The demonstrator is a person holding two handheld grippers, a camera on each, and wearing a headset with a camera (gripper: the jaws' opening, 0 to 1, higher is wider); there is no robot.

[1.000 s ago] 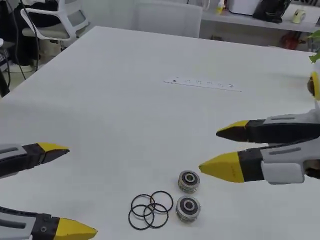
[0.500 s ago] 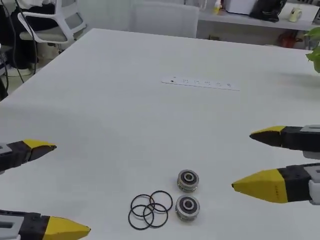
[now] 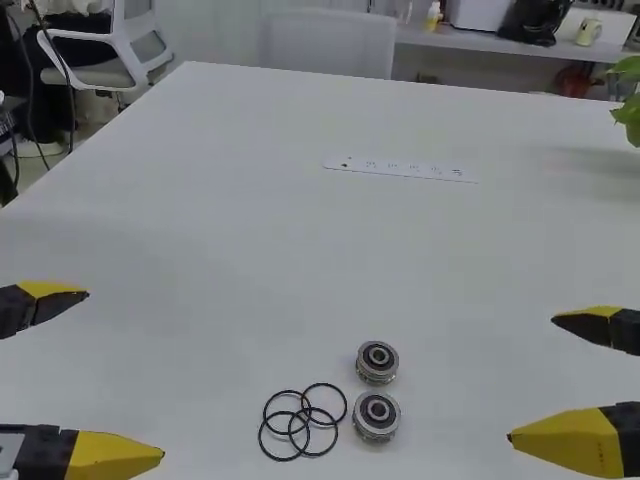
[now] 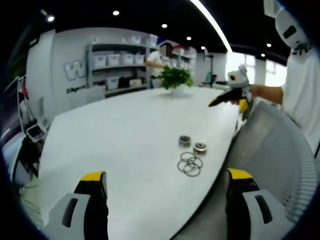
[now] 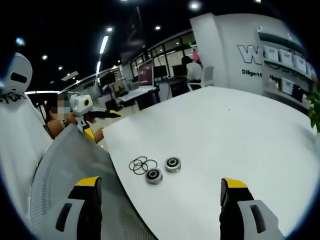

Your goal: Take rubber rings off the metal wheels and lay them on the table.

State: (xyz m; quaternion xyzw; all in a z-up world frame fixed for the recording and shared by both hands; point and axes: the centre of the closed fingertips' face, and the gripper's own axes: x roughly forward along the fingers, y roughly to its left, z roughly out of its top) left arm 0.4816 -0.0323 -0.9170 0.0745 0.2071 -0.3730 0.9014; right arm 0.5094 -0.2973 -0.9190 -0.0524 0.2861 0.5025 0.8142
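The black rubber rings (image 3: 303, 420) lie in a little pile on the bench (image 3: 300, 230), just beside two metal wheels (image 3: 377, 390). They look light and bendy, so pinch one thin edge. The left gripper (image 3: 120, 376) and right gripper (image 3: 533, 378) hang either side of the wheels, jaws spread wide, holding nothing.

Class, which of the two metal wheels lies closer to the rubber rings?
The wheel nearer the person, lower in the head view: it sits right beside the rings, while the other wheel lies farther back.
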